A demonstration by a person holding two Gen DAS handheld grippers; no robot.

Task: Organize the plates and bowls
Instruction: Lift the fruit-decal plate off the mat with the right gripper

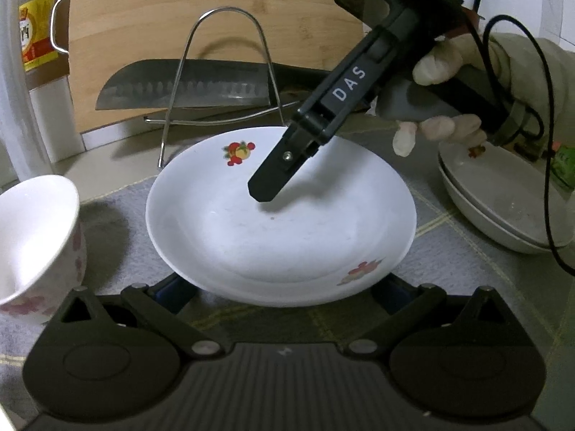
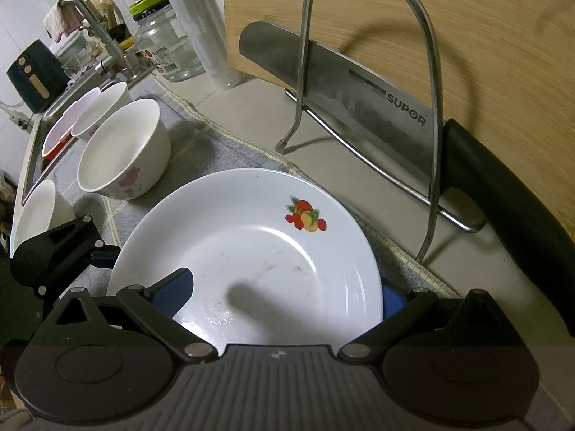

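Plate (image 2: 251,251) on mat (image 2: 201,136) on tabletop (image 2: 251,107). Bowl (image 2: 124,151) just left of plate, more bowls (image 2: 100,107) behind it toward sink (image 2: 36,136). Wire rack (image 2: 370,107) behind plate; knife (image 2: 359,93) across rack, leaning on upright cutting board (image 2: 467,36). Two stacked plates (image 1: 503,208) at right.

Background items. A bamboo cutting board (image 2: 449,36) leans upright behind a steel wire rack (image 2: 366,107); a kitchen knife (image 2: 359,97) marked SUPOR lies across the rack. A grey cloth (image 2: 222,143) covers the desk (image 2: 251,107). Farther left: a glass jar (image 2: 165,50), a faucet (image 2: 93,25) and a dark appliance (image 2: 34,75).
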